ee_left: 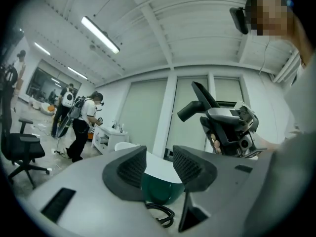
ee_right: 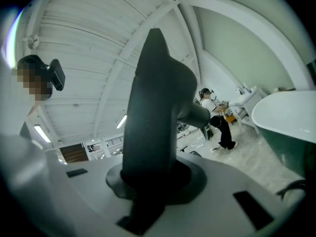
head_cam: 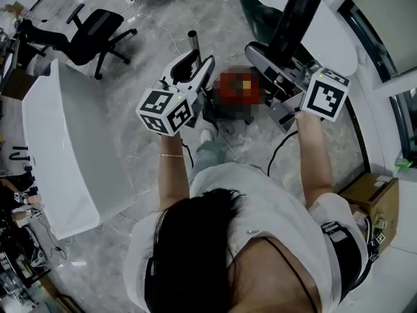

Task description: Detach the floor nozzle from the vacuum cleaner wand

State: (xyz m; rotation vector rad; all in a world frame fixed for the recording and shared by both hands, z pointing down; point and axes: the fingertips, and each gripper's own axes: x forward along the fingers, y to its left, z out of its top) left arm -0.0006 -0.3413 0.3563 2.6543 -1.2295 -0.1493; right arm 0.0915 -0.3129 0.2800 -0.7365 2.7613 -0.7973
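Observation:
The vacuum wand (head_cam: 301, 12) is a thick black tube that runs up out of the top of the head view. My right gripper (head_cam: 277, 60) is shut on its lower part. In the right gripper view the wand (ee_right: 153, 107) fills the gap between the jaws of the right gripper (ee_right: 148, 177), and a short side branch sticks out to the right. I cannot make out the floor nozzle. My left gripper (head_cam: 197, 60) is held to the left of the wand, apart from it. In its own view the left gripper (ee_left: 159, 164) is open with nothing between its ribbed pads (ee_left: 131, 168).
A long white tub-like counter (head_cam: 58, 149) lies at the left, with a black office chair (head_cam: 98, 34) behind it. A cardboard box (head_cam: 374, 197) sits at the right. A white basin with a green inside (ee_left: 158, 189) and a black cable (ee_left: 160, 214) lie ahead. Other people (ee_left: 81, 125) stand far off.

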